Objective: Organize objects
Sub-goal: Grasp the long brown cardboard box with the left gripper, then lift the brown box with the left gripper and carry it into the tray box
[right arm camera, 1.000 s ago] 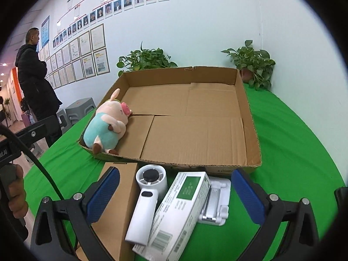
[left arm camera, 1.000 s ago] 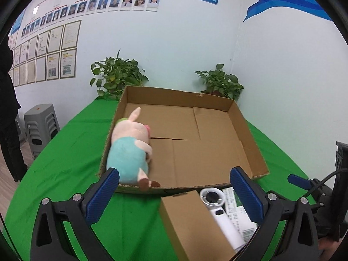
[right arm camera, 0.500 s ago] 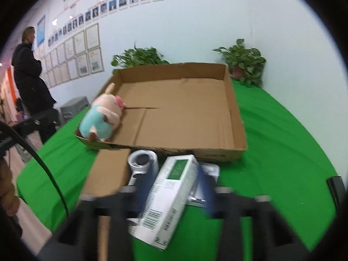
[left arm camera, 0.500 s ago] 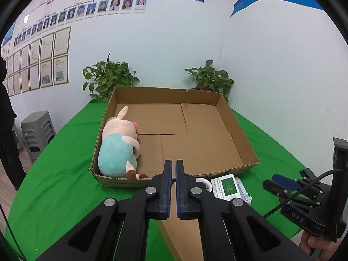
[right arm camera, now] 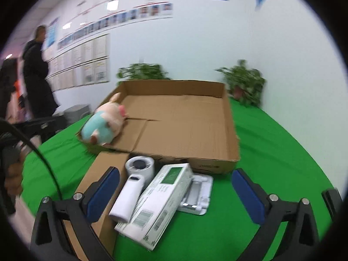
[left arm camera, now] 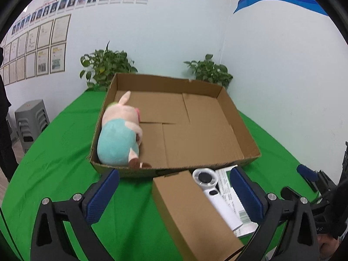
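A pink and teal plush pig (left arm camera: 118,134) lies in the near left corner of a wide, shallow cardboard box (left arm camera: 239,134). In front of the box lie a small brown carton (left arm camera: 195,213), a white hand fan (left arm camera: 208,182) and a white and green packet (right arm camera: 165,198), with a white plastic holder (right arm camera: 199,193) beside them. My left gripper (left arm camera: 174,184) hovers over the brown carton, its jaws opening wide, touching nothing. My right gripper (right arm camera: 176,184) hangs over the fan and packet, jaws also opening, the items below them and not pressed.
Green cloth (left arm camera: 54,152) covers the round table. Two potted plants (left arm camera: 106,67) stand behind the box against the wall. Grey stools (left arm camera: 30,119) sit left of the table. A person in dark clothes (right arm camera: 37,80) stands at the far left.
Both grippers snapped shut half a second ago and now stand wide apart again. Both views have shifted slightly closer to the items in front of the box.
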A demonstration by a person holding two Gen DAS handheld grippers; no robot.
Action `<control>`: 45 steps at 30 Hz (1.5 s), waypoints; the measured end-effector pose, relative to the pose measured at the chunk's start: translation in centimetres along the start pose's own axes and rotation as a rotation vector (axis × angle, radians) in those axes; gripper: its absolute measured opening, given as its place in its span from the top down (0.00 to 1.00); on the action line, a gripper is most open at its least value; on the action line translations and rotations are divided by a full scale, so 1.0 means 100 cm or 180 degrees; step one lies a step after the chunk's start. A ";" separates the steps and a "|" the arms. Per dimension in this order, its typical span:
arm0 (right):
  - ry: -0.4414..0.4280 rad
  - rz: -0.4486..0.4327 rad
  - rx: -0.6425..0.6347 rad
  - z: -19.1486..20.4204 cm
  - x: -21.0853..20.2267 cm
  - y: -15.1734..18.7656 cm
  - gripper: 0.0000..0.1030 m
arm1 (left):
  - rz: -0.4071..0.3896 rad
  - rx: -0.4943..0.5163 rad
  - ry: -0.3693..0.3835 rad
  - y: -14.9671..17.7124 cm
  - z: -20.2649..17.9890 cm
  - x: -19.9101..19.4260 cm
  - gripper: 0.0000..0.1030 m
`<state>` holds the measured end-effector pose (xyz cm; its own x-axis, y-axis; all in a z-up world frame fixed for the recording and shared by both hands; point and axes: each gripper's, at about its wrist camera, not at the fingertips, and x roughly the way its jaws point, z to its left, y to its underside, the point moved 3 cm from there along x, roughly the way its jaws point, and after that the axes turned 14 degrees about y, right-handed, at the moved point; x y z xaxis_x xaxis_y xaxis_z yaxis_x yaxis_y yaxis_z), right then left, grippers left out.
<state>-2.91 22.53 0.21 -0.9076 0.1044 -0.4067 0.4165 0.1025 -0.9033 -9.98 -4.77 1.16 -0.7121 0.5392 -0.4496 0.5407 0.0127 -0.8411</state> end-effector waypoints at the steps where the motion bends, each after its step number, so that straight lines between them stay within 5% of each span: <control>1: -0.0101 -0.0011 -0.0055 0.002 -0.002 0.002 0.01 | 0.0043 -0.0038 0.0024 0.002 0.005 0.000 0.01; 7: -0.1036 0.0022 -0.0172 0.008 -0.040 0.018 0.01 | 0.0395 -0.0345 0.0313 0.016 0.032 -0.005 0.01; 13: -0.1466 0.0305 -0.0387 0.000 -0.082 0.034 0.00 | 0.0458 -0.0288 0.0283 0.010 0.045 -0.046 0.01; 19: -0.1926 0.0472 -0.0379 0.032 -0.091 0.062 0.01 | 0.0743 -0.0696 0.0978 0.043 0.023 -0.030 0.01; 23: -0.1682 0.0632 -0.0436 0.073 -0.069 0.090 0.01 | 0.1128 -0.0953 0.1147 0.078 0.012 0.017 0.03; 26: -0.1301 0.0742 -0.0426 0.087 -0.049 0.101 0.01 | 0.1268 -0.1208 0.1113 0.101 0.019 0.036 0.04; 28: -0.1287 0.0770 -0.0289 0.089 -0.044 0.102 0.01 | 0.1338 -0.1302 0.1059 0.112 0.025 0.041 0.04; 31: -0.1394 0.0734 -0.0269 0.102 -0.045 0.100 0.00 | 0.1374 -0.1427 0.1132 0.126 0.029 0.045 0.04; 36: -0.1134 0.0791 -0.0429 0.125 -0.035 0.103 0.01 | 0.1414 -0.1439 0.1344 0.136 0.019 0.048 0.09; 39: -0.0971 0.0823 -0.0430 0.126 -0.031 0.105 0.11 | 0.1380 -0.1332 0.1282 0.138 0.013 0.045 0.09; 45: -0.0789 0.0807 -0.0356 0.120 -0.037 0.108 0.14 | 0.1349 -0.1344 0.1268 0.141 0.009 0.039 0.14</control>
<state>4.34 11.36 -9.70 -0.7544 -0.1010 -0.6486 0.6205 0.2129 -0.7548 -5.56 -3.29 -12.69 -0.2286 0.8353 -0.5001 0.9188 0.0153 -0.3943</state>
